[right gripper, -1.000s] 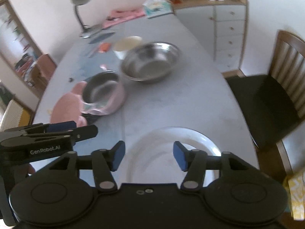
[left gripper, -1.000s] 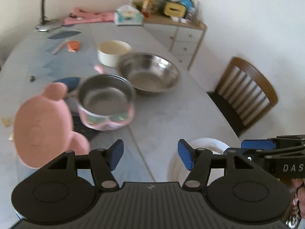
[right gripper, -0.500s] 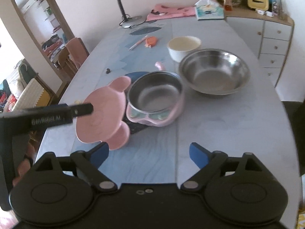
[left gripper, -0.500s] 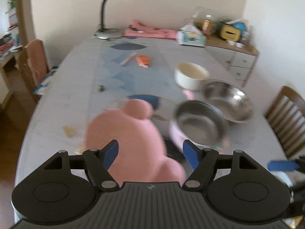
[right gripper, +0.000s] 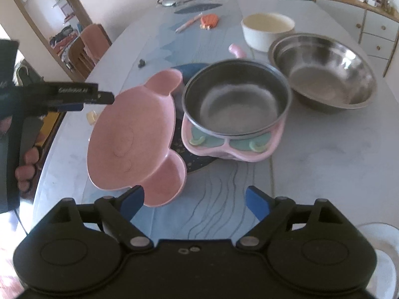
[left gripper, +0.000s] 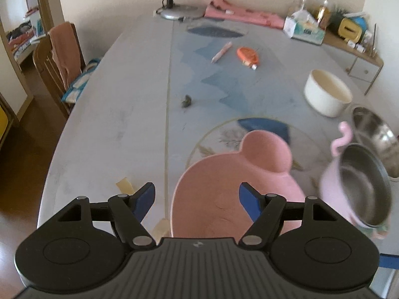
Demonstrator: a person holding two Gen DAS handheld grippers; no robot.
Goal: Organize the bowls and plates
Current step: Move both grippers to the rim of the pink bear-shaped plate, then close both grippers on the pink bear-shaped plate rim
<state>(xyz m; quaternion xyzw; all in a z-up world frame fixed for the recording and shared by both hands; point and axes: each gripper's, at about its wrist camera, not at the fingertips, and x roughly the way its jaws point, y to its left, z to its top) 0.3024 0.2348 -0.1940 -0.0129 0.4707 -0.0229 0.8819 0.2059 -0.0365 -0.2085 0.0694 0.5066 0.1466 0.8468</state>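
Biggest risk: the pink bear-shaped plate [right gripper: 134, 134] sits tilted, propped on the dark mat and the pink-rimmed steel bowl [right gripper: 235, 102]; a push from the left gripper [left gripper: 197, 199] could tip or slide it off the table edge [right gripper: 45, 164] close by.
Second risk: the right gripper [right gripper: 194, 200], coming in from the near side, could clip the plate's lower ear before the left has hold.
Smaller risk: the big steel bowl [right gripper: 324, 69] and white bowl [right gripper: 268, 28] crowd beyond, touching or nearly so; it is hard to tell.
Left gripper: jaws apart, straddling the plate, pads not pressing.
Right gripper: wide but closing, nothing between.
Plate look: matte, shallow, two round ear wells.
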